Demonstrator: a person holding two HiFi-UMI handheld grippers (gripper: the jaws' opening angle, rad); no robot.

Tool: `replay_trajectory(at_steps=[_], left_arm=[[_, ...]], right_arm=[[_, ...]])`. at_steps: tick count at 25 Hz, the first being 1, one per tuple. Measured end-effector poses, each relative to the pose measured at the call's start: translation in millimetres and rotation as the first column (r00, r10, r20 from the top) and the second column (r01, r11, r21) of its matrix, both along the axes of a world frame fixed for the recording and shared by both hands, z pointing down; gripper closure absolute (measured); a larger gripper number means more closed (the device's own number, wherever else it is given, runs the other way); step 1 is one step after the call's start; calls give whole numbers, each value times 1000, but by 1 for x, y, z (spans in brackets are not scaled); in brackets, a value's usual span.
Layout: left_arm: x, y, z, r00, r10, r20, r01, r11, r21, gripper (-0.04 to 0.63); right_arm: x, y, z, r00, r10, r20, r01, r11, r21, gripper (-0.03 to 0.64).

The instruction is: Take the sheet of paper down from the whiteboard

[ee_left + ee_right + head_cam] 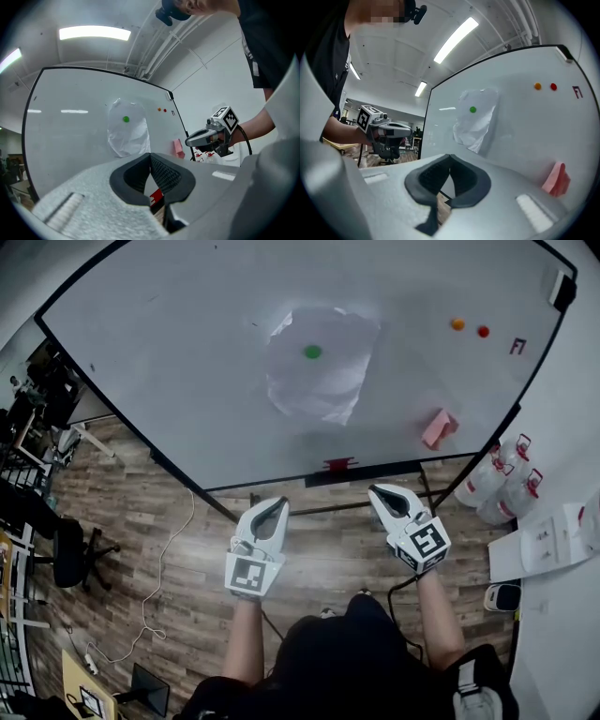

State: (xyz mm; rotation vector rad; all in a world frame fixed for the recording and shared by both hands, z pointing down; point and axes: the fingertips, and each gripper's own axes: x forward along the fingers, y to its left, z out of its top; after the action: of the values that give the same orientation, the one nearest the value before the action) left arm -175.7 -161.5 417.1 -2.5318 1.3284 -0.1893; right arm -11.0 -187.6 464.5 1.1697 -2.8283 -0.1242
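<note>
**Both pairs of jaws closed and empty, the sheet of paper up on the whiteboard ahead of them.**

Head view: the left gripper (277, 504) and right gripper (379, 491) are side by side over the wood floor (169, 521), short of the whiteboard (169, 362). The sheet of paper (319, 376) (crumpled, under a green magnet (312, 352)) hangs beyond the jaws, between the two pairs and well apart from both. Only this view shows the jugs (487, 479) off to the right gripper's right. Left gripper view: the jaws meet at the tips with nothing between the pads. The paper is ahead, above and a little left of them, and the right gripper is off to their right. Right gripper view: these jaws are likewise together and hold nothing. The paper is ahead, above and slightly right, with a pink block (555, 180) low to the right.
</note>
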Motion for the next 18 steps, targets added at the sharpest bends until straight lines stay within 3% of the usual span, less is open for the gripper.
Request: replay_trajectory(at_steps=[18], left_arm=[[46,-50,-23,989,-145,-18,146,989,28,584]], right_arm=[[28,-61,-23,985,-170,-14,171,985,21,612]])
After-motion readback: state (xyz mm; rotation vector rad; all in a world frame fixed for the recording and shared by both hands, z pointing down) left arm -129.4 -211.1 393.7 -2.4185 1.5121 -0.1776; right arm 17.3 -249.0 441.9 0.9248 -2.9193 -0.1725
